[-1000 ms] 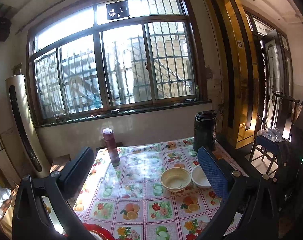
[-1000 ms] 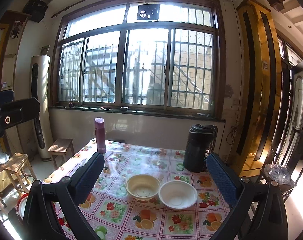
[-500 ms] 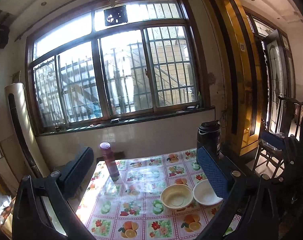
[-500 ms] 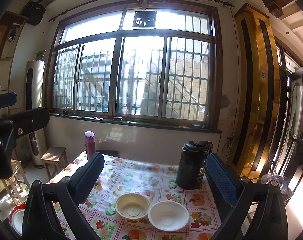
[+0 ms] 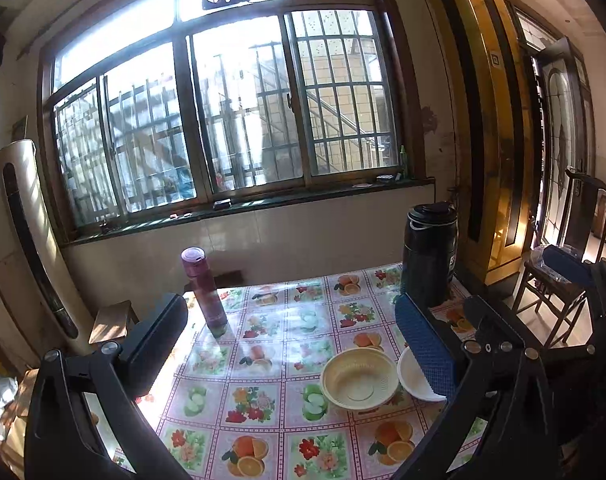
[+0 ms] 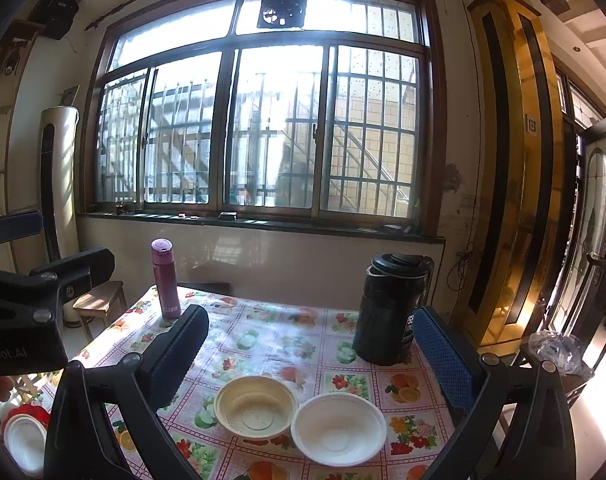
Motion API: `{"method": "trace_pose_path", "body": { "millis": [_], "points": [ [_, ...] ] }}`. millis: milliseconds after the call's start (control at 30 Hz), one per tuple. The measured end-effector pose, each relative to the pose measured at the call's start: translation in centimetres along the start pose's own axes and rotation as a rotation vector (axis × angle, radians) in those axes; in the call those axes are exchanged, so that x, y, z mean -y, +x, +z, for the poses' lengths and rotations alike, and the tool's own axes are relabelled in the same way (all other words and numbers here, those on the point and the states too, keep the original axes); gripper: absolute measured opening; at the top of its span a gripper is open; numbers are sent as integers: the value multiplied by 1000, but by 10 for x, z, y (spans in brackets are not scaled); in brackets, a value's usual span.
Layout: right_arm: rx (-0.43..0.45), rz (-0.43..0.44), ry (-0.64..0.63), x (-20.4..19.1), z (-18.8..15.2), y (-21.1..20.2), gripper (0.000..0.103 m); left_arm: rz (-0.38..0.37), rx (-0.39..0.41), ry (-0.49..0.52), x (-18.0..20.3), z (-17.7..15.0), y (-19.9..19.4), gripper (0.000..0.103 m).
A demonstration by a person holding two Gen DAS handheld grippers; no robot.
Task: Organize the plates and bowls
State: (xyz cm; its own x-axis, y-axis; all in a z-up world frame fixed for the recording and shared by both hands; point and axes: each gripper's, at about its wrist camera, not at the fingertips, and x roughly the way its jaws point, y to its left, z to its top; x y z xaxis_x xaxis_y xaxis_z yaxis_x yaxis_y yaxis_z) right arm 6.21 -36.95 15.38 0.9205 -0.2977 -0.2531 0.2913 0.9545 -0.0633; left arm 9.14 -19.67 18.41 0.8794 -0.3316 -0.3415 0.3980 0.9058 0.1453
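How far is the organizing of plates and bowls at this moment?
Nothing looks done yet. The yellow bowl and white bowl sit side by side on the table, not stacked. The left gripper and right gripper are both open and hold nothing. A red and white dish lies apart at the left edge. All gathering remains.

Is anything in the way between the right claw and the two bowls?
No, nothing visible. The right claw is open above bare tablecloth, with the yellow bowl and white bowl just ahead. The black jug stands behind them, off the path.
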Motion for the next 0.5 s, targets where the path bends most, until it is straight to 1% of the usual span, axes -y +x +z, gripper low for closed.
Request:
{"method": "trace_pose_path", "body": {
  "millis": [233, 500],
  "points": [
    [-23, -21, -18, -3, -13, 16, 103, -12, -44, -21, 0, -15, 22, 103],
    [-50, -21, -20, -3, -23, 31, 103, -8, -63, -20, 3, -19, 34, 103]
  ]
}}
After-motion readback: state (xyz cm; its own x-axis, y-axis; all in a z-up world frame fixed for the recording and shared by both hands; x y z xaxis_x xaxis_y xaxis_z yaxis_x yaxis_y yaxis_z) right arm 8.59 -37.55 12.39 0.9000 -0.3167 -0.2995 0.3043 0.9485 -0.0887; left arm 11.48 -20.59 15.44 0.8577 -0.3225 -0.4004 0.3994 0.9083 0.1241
